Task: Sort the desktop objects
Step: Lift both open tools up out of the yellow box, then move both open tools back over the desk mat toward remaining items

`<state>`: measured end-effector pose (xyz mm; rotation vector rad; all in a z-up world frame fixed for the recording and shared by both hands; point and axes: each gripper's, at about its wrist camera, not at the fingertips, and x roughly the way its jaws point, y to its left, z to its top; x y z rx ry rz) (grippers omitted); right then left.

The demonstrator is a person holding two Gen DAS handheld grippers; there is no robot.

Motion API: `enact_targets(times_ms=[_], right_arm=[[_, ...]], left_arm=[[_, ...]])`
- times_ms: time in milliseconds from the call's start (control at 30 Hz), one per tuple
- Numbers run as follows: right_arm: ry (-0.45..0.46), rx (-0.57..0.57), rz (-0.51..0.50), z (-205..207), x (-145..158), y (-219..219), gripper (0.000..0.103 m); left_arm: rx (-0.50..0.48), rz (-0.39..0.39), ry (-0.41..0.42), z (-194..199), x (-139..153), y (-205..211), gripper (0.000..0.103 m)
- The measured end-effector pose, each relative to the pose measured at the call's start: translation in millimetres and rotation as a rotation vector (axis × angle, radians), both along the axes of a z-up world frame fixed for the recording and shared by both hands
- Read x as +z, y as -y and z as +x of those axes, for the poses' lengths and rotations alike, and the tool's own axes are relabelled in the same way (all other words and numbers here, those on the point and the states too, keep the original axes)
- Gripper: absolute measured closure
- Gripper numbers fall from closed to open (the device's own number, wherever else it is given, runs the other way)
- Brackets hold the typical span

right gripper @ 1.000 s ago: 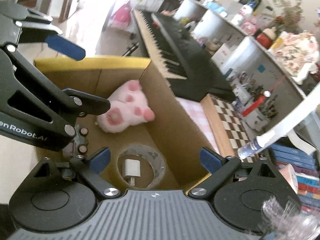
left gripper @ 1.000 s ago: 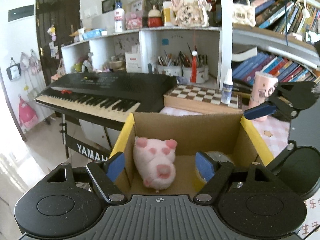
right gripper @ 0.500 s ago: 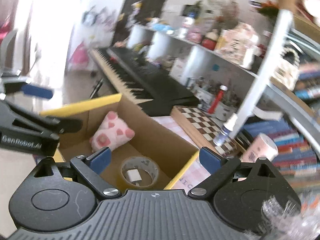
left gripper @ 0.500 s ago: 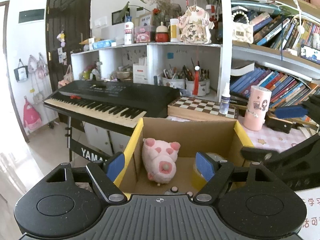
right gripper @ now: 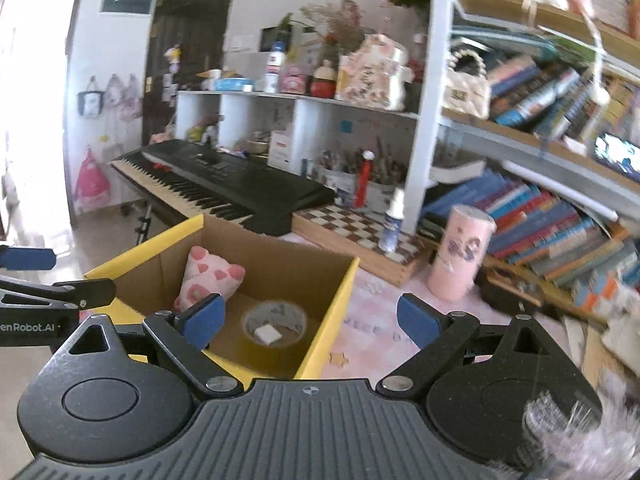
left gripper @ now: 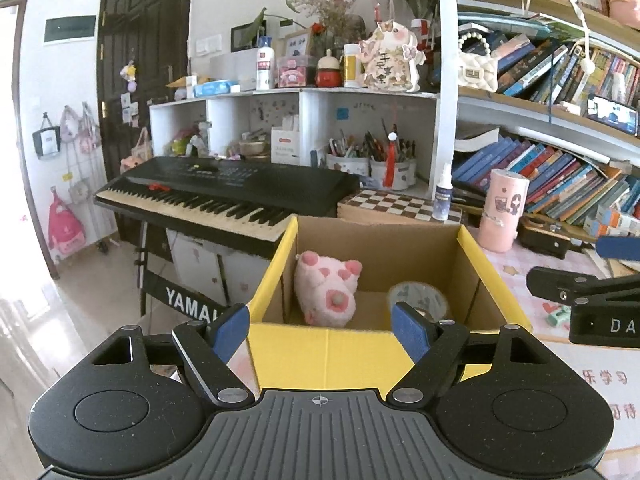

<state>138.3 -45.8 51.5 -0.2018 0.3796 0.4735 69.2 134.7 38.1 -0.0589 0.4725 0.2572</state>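
So both grippers, left (left gripper: 320, 326) and right (right gripper: 310, 320), gape empty; pig plush (left gripper: 326, 288) and tape roll (right gripper: 274, 322) sit boxed (left gripper: 328, 346). Next target probably the pink cylinder (right gripper: 460, 258); approach level, grip mid-body.

"YAMAH" on keyboard stand (left gripper: 192, 308); "enRobot.AI" on left gripper (right gripper: 28, 327)

Your way into the open cardboard box (left gripper: 328, 350) is free from above; the plush pig (left gripper: 326, 290) fills its left, the tape roll (left gripper: 418, 300) its right.
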Motion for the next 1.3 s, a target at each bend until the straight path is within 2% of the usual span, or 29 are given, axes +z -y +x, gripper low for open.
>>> enact_targets(times_ms=[500,900,1300], right_arm=[[-0.151,-0.155,0.089,-74.9,-35.0,19.9,0.011],[-0.192,-0.165,0.069,-118.6,-57.5,26.4,0.013],[-0.238,-0.212,0.074,-137.6,-64.7,34.8,0.013]], left_arm=[[-0.012,0.0,-0.045,-49.6,-15.9,12.2,0.022],[-0.031,-0.023,-0.109,-76.3,-33.5,24.6,0.022],[-0.096,-0.021,-0.153,-87.0,-40.3,36.3,0.022]])
